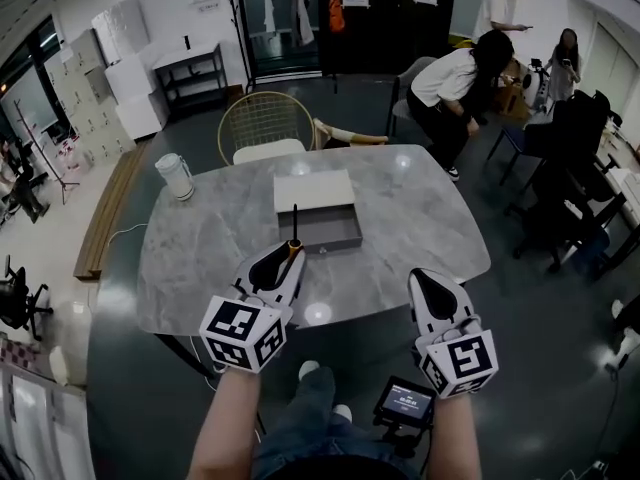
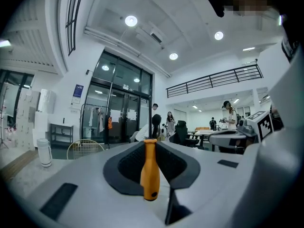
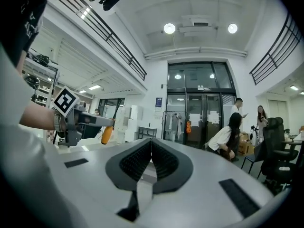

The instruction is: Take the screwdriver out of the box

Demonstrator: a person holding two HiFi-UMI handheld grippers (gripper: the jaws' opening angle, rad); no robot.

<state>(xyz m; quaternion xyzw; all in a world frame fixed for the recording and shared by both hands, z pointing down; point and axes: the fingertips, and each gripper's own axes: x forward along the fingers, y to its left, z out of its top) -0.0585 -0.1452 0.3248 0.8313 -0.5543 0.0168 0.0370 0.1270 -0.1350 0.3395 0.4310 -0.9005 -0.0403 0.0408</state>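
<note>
the left gripper [image 1: 285,260] hangs over the near edge of the grey marbled surface [image 1: 400,208], left of its middle, with its jaws clamped on the orange handle of the screwdriver [image 1: 294,233]. in the left gripper view the handle sits between the two black pads with its butt end toward the camera. in the head view the thin black shaft points away from the person and crosses the front wall of the box [image 1: 325,245]; whether the tip touches anything in there cannot be told

the box is a shallow grey open tray at the middle of the surface, and a pale flat lid [image 1: 313,190] lies against its far side

the right gripper [image 1: 430,290] is over the near edge too, right of the middle and well apart from the left one. its jaws are together with nothing between them, as the right gripper view shows

a white jug [image 1: 176,176] stands near the far left corner of the surface. a wire-backed chair [image 1: 262,126] stands beyond the far edge
</note>
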